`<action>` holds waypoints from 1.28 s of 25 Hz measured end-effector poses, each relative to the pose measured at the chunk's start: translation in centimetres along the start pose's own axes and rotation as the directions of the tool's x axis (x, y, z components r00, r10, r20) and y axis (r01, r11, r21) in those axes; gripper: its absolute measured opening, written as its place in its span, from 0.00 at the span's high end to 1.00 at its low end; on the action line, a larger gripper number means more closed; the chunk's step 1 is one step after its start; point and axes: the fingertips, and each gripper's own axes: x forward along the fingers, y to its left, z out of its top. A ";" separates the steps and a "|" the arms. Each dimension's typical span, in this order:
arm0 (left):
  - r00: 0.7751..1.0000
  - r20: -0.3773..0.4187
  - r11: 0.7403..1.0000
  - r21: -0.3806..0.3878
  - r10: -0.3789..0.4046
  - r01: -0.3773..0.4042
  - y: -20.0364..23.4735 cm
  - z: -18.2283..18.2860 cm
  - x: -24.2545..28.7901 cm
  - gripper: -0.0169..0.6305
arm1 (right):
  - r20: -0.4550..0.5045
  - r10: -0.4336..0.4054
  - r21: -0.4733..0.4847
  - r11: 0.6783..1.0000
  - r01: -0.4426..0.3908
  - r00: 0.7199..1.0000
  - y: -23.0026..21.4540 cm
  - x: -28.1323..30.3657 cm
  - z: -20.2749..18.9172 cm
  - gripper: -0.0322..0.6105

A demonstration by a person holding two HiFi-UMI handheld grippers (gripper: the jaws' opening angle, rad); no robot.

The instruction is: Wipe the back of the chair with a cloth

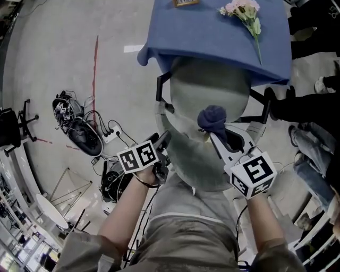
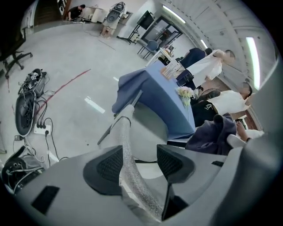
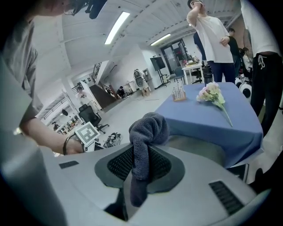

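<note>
**Right gripper view: cloth (image 3: 148,128) clamped, up at the chair back (image 1: 196,159)**

Right gripper (image 3: 140,158): fingers (image 3: 116,165) are closed tight on the dark blue cloth. It's pinched btwn the pads, w/ a bunched lump standing up past the tips and a tail hanging back toward the camera. In the head view that lump sits just past the tips, at the top of the grey chair back. Can't tell if it actually presses on it.

Left gripper (image 2: 140,162): fingers (image 2: 174,163) stand wide apart, gripping nothing. The chair back's thin textured rim (image 2: 126,145) runs btwn them. It's right beside the pad on the view's left, seemingly touching, w/ a clear gap to the other pad.

Past both sets of tips is the chair seat (image 1: 212,85), tucked under a worktop w/ a blue cover (image 1: 212,37). Further out from the right fingers, a bunch of pale flowers (image 1: 244,10) lies on that cover.

Well out to the left of the left fingers, a tangle of cables (image 1: 79,127) and a power strip (image 1: 109,133) lie on the floor (image 1: 58,53). People (image 3: 212,39) stand beyond the worktop, off to the right of the right fingers.
</note>
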 end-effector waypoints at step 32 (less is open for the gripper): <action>0.987 -0.068 0.986 -0.068 0.147 -0.152 3.3 -1.6 3.3 0.78 | -0.388 0.294 0.070 0.955 -0.290 0.874 1.3 21.6 -14.4 0.81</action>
